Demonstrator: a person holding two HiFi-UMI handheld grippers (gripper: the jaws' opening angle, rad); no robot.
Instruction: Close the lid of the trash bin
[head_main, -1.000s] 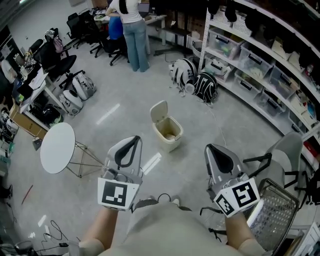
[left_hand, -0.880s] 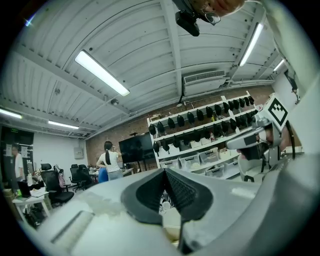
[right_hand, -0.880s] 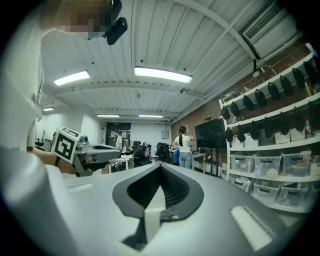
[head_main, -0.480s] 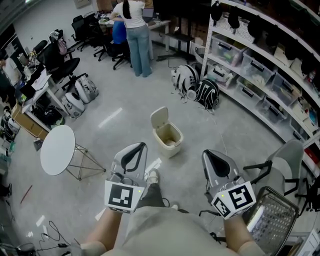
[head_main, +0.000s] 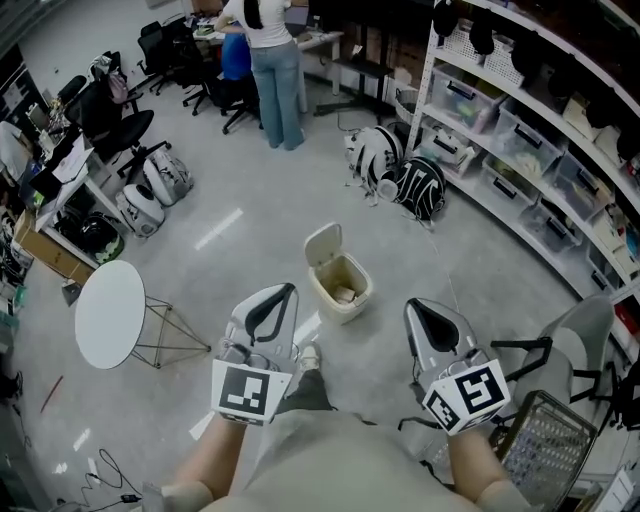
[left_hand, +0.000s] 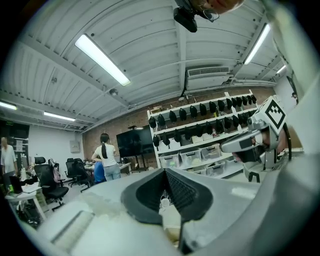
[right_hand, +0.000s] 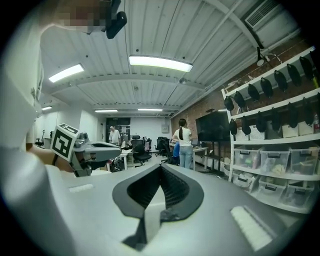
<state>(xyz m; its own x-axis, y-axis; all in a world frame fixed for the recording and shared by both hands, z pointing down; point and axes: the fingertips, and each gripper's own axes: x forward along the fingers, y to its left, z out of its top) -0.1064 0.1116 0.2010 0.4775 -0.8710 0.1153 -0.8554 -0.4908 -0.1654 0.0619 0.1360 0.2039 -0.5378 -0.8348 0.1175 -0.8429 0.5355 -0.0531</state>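
A small cream trash bin (head_main: 343, 285) stands on the grey floor ahead of me, its flip lid (head_main: 322, 245) upright and open, with some scraps inside. My left gripper (head_main: 279, 292) is held above the floor just left of and short of the bin, shut and empty. My right gripper (head_main: 414, 306) hangs to the bin's right, also shut with nothing in it. In the left gripper view, the jaw tips (left_hand: 164, 171) meet and the cream bin (left_hand: 171, 220) shows low through the hole behind them. The right gripper view shows its tips (right_hand: 161, 166) closed.
A round white folding table (head_main: 108, 312) stands at the left. Two black-and-white backpacks (head_main: 400, 172) lie by the shelving (head_main: 520, 130) at the right. A person (head_main: 270, 60) stands at desks far back among office chairs (head_main: 110, 115). A wire basket (head_main: 545, 450) sits at lower right.
The view has drawn closer to the bin, which now lies lower in the frame and nearer the grippers. Both grippers keep their pose, shut. The round table has slid left.
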